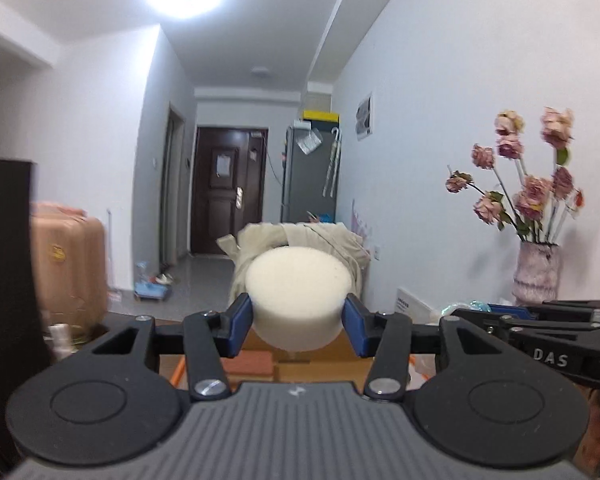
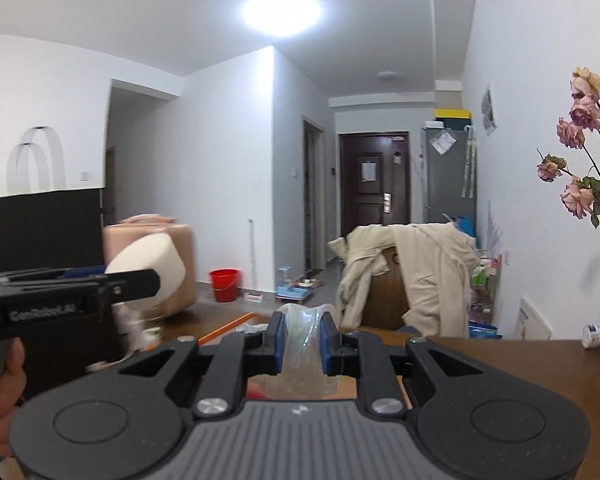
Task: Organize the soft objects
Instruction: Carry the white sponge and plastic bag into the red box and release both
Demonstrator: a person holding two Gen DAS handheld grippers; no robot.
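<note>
My left gripper (image 1: 298, 322) is shut on a round white foam sponge (image 1: 298, 296) and holds it up above the table. The same sponge (image 2: 150, 262) shows at the left of the right wrist view, sticking out of the left gripper. My right gripper (image 2: 303, 342) is shut on a clear, crumpled soft plastic piece (image 2: 305, 344) that hangs between the blue pads. The right gripper also shows in the left wrist view (image 1: 540, 320), at the right, level with the left one.
A brown wooden table (image 2: 500, 364) lies below. A cardboard box with an orange edge (image 1: 320, 360) sits under the grippers. A vase of dried pink roses (image 1: 536, 276) stands at the right. A chair draped with a beige coat (image 2: 412, 276) is beyond the table.
</note>
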